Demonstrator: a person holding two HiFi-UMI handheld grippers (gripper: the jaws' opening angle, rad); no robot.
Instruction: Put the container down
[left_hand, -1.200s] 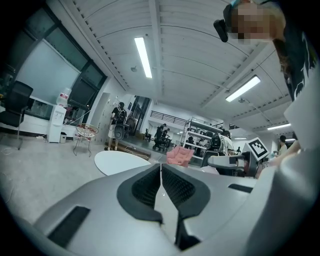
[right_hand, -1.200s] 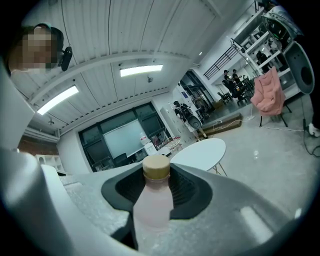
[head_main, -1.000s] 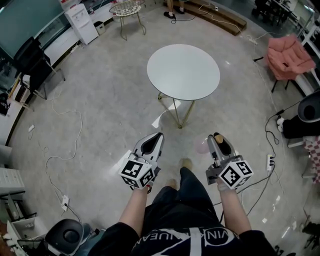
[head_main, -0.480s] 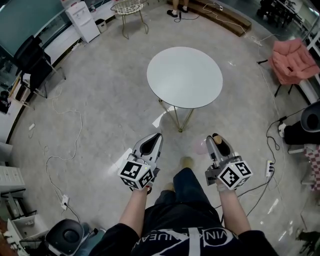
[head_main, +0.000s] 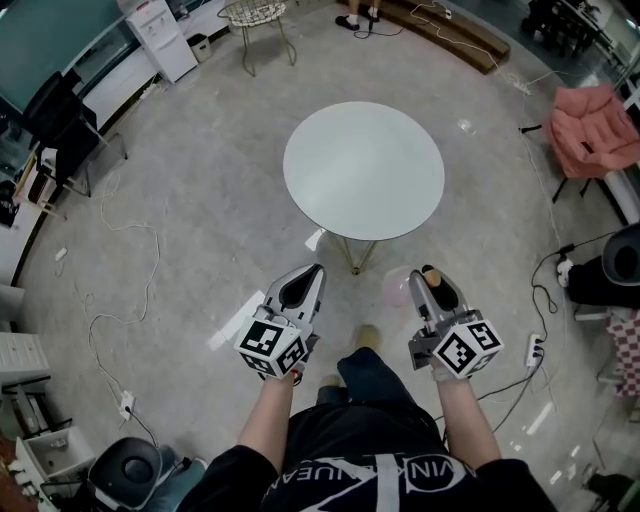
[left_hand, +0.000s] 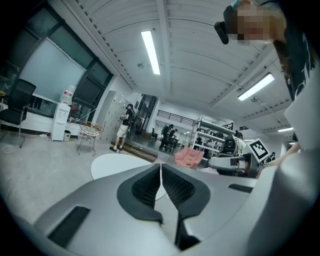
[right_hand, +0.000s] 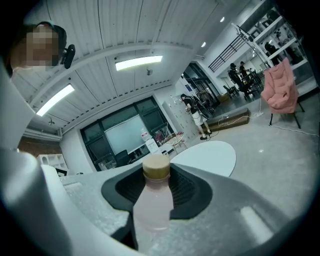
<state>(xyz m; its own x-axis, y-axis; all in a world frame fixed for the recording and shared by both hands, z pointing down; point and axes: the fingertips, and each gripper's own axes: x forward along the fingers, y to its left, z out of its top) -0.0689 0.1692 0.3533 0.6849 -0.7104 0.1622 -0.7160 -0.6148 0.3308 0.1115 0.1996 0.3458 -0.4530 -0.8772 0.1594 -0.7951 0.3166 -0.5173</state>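
The left gripper (head_main: 314, 274), smooth grey with ribbed black pads, has its jaws pressed together on nothing. The right gripper (head_main: 428, 282) clamps a pale pink translucent bottle (right_hand: 153, 200) with a tan cap, held in the air just short of the round white table's (head_main: 363, 170) near edge, with wide glossy floor (head_main: 200, 230) all around.

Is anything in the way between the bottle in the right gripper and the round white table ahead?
Nothing visible. The right gripper is shut on the bottle, and only bare floor lies between it and the round table, whose top looks free. The left gripper is off to the side.
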